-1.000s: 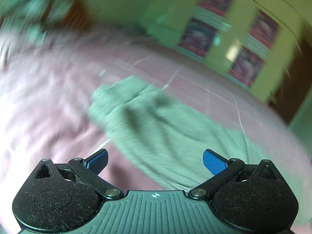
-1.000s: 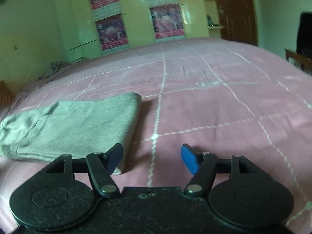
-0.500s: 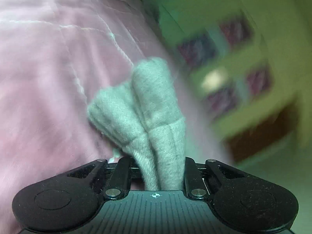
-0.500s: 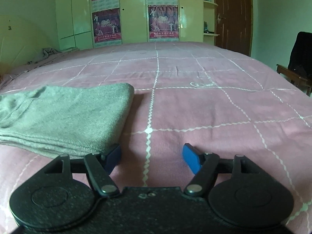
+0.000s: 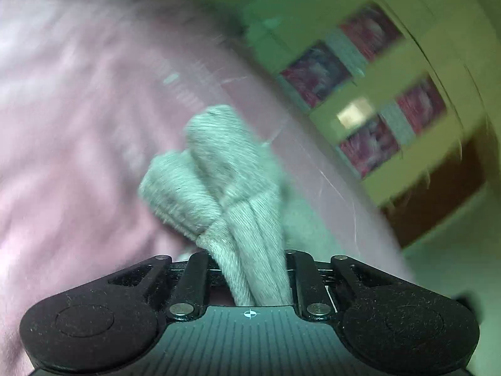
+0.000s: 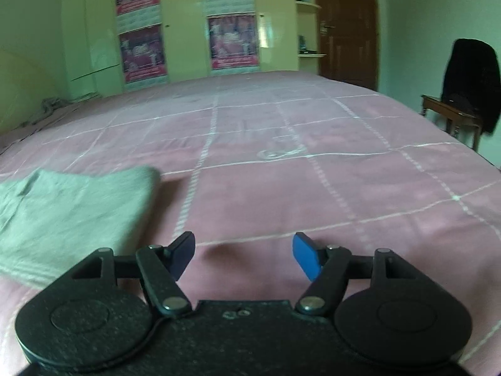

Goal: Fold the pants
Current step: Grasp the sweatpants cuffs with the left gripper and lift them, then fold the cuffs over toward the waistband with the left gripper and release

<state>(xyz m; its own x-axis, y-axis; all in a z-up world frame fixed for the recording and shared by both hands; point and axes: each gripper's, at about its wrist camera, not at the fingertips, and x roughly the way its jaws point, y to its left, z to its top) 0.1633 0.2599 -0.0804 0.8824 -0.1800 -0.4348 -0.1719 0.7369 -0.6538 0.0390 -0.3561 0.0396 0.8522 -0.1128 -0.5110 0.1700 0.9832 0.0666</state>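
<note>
The grey pants (image 6: 72, 210) lie folded flat on the pink bedspread (image 6: 281, 181), at the left of the right wrist view. My right gripper (image 6: 242, 255) is open and empty, just right of the pants' folded edge, low over the bed. My left gripper (image 5: 250, 269) is shut on a bunched end of the grey pants (image 5: 219, 172), which sticks out between its jaws in two rounded lumps. The left wrist view is blurred by motion.
A green wardrobe with posters (image 6: 188, 31) stands beyond the bed. A brown door (image 6: 347, 28) is at the back right. A wooden chair with a dark garment (image 6: 466, 94) stands off the bed's right side. A crumpled cloth (image 6: 50, 106) lies at the far left.
My left gripper has shut on the end of the pants and lifted it, and is swinging. My right gripper has shifted slightly right, away from the folded edge, staying open.
</note>
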